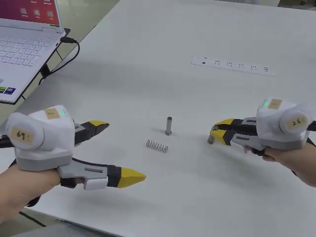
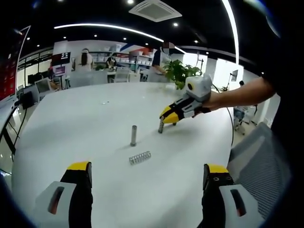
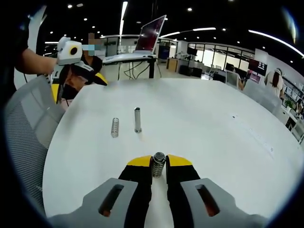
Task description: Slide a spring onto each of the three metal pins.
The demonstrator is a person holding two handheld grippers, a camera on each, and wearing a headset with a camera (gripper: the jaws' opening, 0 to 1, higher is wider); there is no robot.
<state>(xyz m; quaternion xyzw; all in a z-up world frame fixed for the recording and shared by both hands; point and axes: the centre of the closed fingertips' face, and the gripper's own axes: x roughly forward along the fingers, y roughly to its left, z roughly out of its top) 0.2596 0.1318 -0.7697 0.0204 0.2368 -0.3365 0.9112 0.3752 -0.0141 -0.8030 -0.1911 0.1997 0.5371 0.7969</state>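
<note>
Steel pin (image 1: 169, 125) upright on the white tabletop (image 1: 148, 59), loose spring (image 1: 157, 146) lying just beside it, right hand-held gripper (image 1: 216, 132) clenched on a second spring (image 3: 158, 165), left hand-held gripper (image 1: 124, 150) spread wide, holding nothing.

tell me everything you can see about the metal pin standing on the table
The short grey metal pin is a plain slim cylinder with a dull sheen, its top end looking slightly darker. It stands upright and bare, with no spring on it, near the middle of the white table. Only the table touches it. A loose silver coil spring lies on its side close beside it, not touching.
</note>
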